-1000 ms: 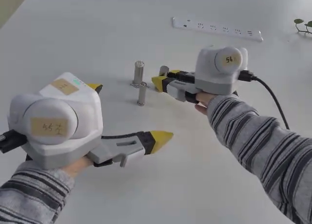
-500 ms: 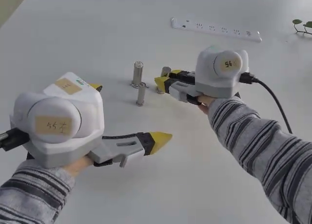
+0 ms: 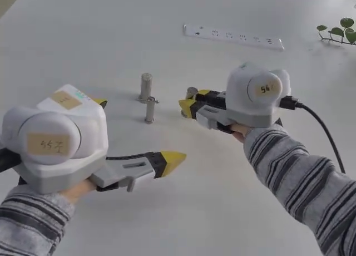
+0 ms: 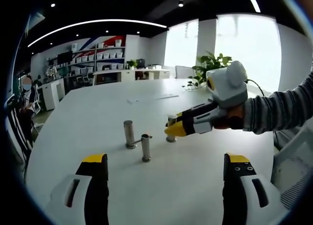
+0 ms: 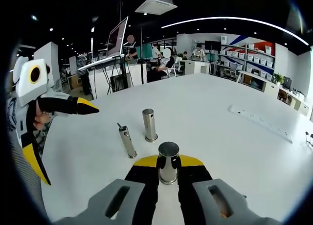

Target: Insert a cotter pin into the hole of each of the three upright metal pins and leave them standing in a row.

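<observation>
- A white table (image 3: 239, 206) spans the scene.
- The left gripper (image 4: 166, 160) hovers at the near left, jaws spread wide, holding nothing.
- The right gripper (image 5: 168, 166) reaches in from the right, jaws closed on an upright metal pin (image 5: 168, 154).
- A power strip (image 3: 233, 36) lies along the far side.
- Two more upright pins stand left of the held one: far pin (image 3: 146, 86), near pin (image 3: 149, 109).
- A thin cotter pin (image 5: 119, 125) sticks out near the near pin's top.

An open-plan office, with monitor (image 5: 117, 36), wall shelves (image 4: 110, 54) and potted plant (image 4: 211, 64).
</observation>
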Demonstrator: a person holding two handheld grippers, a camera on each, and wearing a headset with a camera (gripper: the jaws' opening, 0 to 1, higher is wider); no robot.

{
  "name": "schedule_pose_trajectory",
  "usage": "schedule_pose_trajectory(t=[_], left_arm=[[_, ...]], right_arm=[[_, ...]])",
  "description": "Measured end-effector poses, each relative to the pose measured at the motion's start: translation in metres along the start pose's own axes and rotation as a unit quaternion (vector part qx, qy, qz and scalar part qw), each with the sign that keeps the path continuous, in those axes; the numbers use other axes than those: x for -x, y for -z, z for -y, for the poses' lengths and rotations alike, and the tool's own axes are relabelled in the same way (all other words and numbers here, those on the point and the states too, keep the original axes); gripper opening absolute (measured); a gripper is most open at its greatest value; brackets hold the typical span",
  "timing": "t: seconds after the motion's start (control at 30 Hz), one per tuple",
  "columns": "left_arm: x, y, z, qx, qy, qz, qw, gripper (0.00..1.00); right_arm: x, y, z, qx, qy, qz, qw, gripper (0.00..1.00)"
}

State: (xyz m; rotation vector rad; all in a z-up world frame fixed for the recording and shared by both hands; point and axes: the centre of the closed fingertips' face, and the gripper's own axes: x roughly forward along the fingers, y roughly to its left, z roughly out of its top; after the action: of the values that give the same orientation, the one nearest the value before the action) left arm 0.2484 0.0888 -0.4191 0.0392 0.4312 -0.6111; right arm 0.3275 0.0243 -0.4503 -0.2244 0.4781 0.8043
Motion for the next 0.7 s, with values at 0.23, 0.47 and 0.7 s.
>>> schedule_pose_trajectory(t=[0.23, 0.47, 0.7], left_arm=[[0.001, -0.001, 0.001, 0.0, 0.0, 0.001, 1.0, 0.97], [0.001, -0.001, 0.002, 0.0, -0.001, 0.001, 1.0, 0.97], [0.001, 0.0, 0.002, 0.0, 0.0, 0.002, 1.0, 0.97]], right_arm=[[0.015, 0.013, -0.01, -0.004, -0.003, -0.01, 0.9999, 0.08], [0.02, 0.022, -0.015, -0.011, -0.012, -0.015, 0.9998, 0.08], [0.02, 0.028, -0.017, -0.01, -0.015, -0.014, 0.9997, 0.08]])
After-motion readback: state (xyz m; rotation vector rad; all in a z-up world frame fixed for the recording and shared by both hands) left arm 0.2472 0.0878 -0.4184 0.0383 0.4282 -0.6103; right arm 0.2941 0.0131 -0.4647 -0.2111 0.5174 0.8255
